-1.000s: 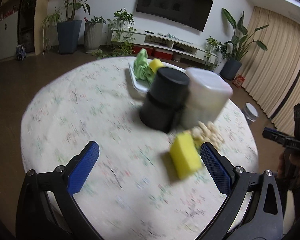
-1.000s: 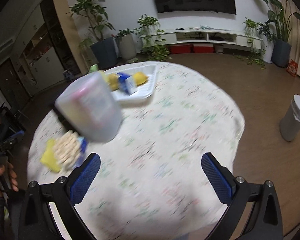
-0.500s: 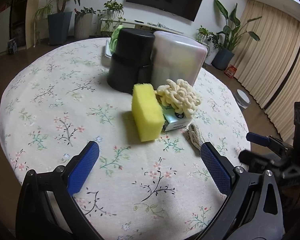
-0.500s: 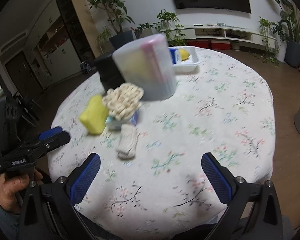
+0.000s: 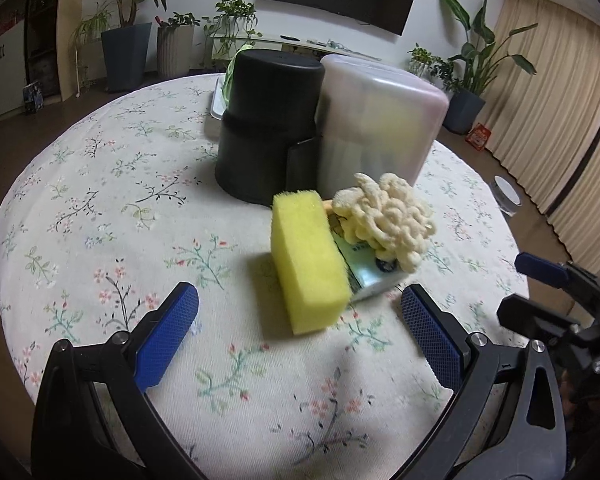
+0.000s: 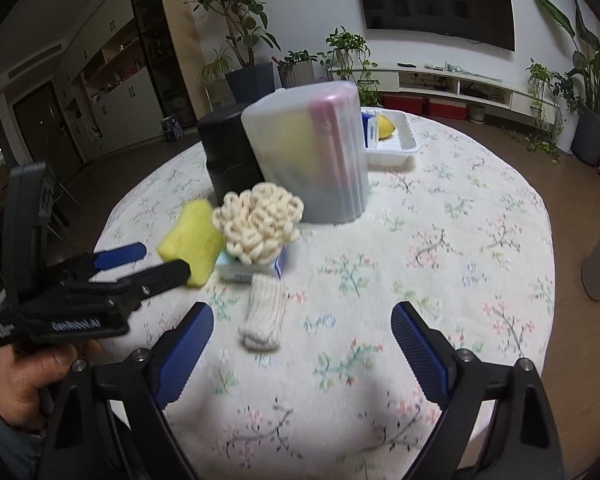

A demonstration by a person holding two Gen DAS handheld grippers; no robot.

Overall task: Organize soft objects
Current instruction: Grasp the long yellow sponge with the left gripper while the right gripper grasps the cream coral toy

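Observation:
A yellow sponge (image 5: 308,260) (image 6: 192,240) stands on edge on the flowered tablecloth. It leans against a small pack (image 5: 368,276) (image 6: 252,268) topped by a cream loopy cloth (image 5: 384,216) (image 6: 260,224). A cream knitted roll (image 6: 262,314) lies in front of the pack. My left gripper (image 5: 299,300) (image 6: 160,260) is open, with the sponge just ahead of its fingertips and touching neither. My right gripper (image 6: 302,316) (image 5: 516,286) is open with its jaws closing. The knitted roll lies ahead between its fingers, and the pads do not touch it.
A black tub (image 5: 268,124) (image 6: 228,152) and a translucent tub (image 5: 376,120) (image 6: 312,148) stand upside down behind the pile. A white tray (image 6: 392,144) with a yellow and a blue item sits further back. A hand (image 6: 24,380) holds the left gripper. The table's round edge is near.
Both grippers have come lower and closer to the pile. The sponge now fills the middle of the left view, and the knitted roll sits between the right fingers, which stand a little narrower.

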